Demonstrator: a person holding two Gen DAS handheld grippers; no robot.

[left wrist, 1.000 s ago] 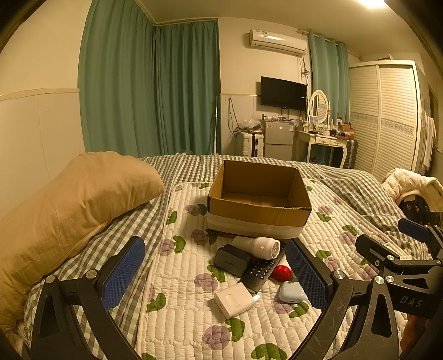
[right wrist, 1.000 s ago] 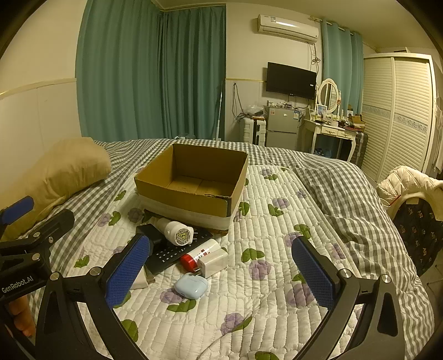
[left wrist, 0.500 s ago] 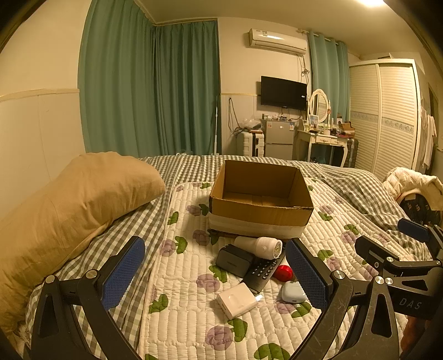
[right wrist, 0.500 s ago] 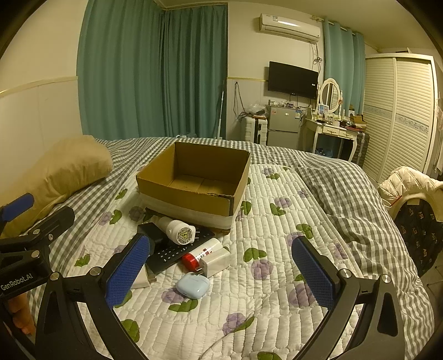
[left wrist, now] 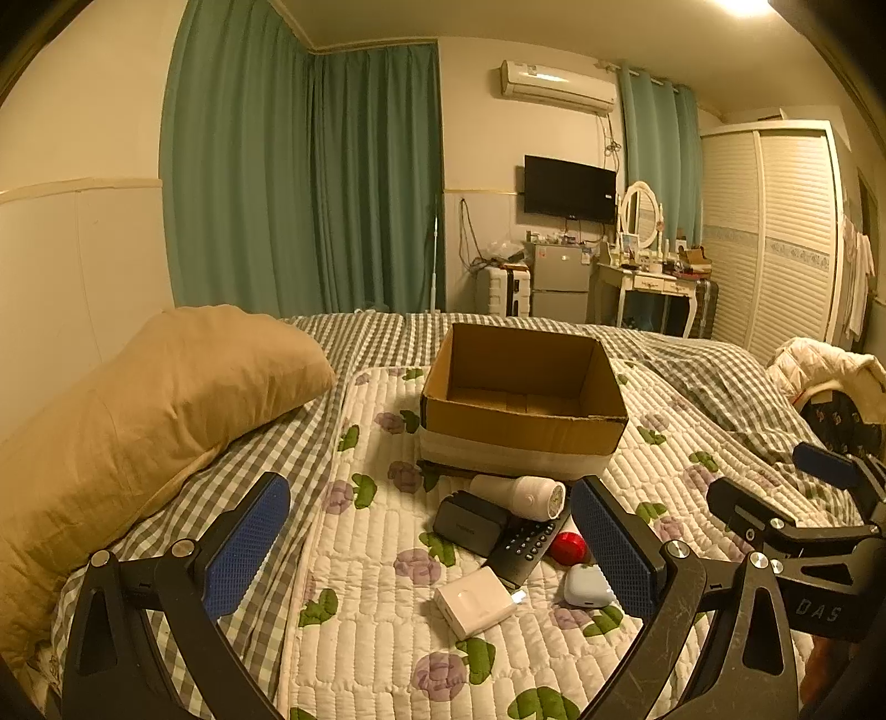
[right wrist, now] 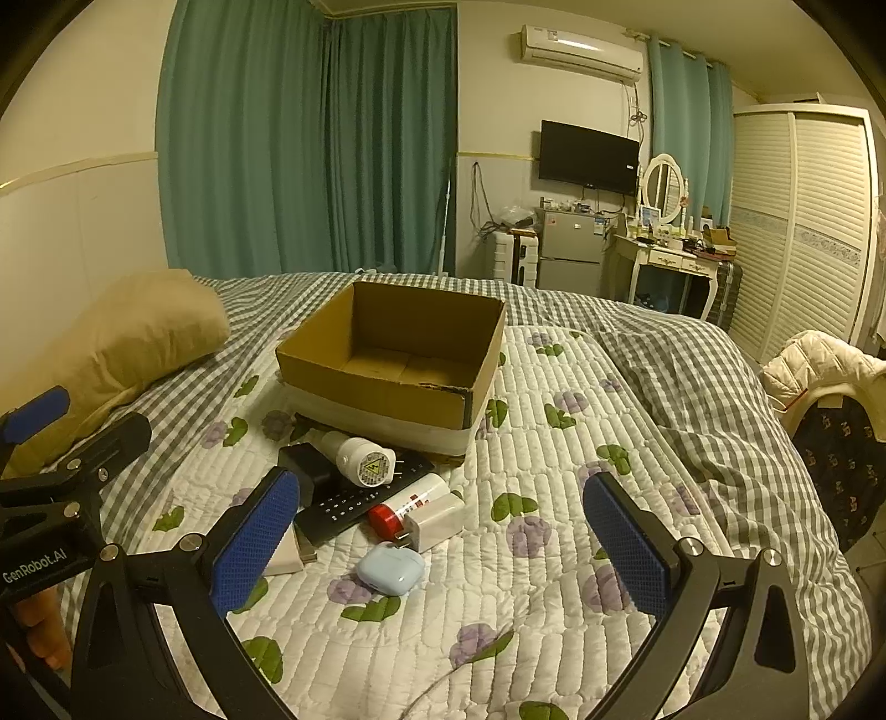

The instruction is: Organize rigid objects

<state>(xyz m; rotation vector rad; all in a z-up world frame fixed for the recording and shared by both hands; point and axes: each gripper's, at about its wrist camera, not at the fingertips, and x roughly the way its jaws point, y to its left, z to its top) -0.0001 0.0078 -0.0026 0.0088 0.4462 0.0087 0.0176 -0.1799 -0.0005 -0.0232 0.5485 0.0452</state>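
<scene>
Both the left gripper [left wrist: 429, 545] and right gripper [right wrist: 443, 540] hover wide apart, empty; the open brown cardboard box [right wrist: 396, 354] sits just behind the clutter, likely as its destination; the pale-blue rounded earbud case [right wrist: 390, 567] lies nearest.

I'm getting dim, warm-yellow feeds lit by a ceiling lamp [left wrist: 742, 4] blown out at the left wrist view's top edge, soft shadows under the cardboard box [left wrist: 523, 399], heavy fisheye bending with black vignetted corners, centre sharp, far dresser slightly soft.
</scene>
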